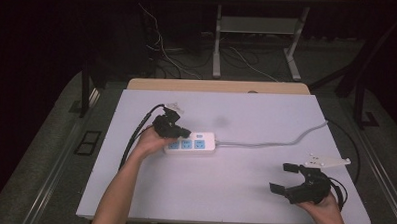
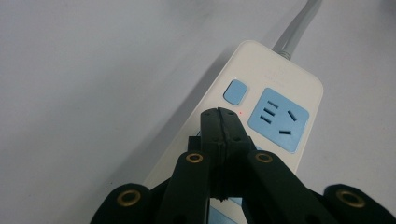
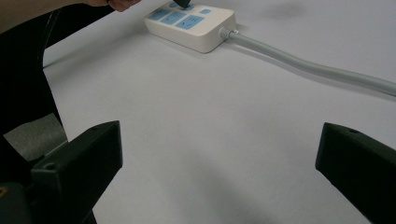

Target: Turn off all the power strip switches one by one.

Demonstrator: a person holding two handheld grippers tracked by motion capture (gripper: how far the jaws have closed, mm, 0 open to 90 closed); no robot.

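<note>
The left gripper [image 2: 219,114], jaws pinched together and empty, is poised just short of the power strip's [image 2: 280,88] blue switch button [image 2: 235,92]; pressing looks undone. The right gripper [image 1: 290,177] waits wide open, well apart.

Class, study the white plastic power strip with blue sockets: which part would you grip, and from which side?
Grip the white plastic power strip with blue sockets across its narrow width, coming from above at the bare end opposite the grey cable. It lies flat, with straight parallel long sides that suit two jaws.
</note>
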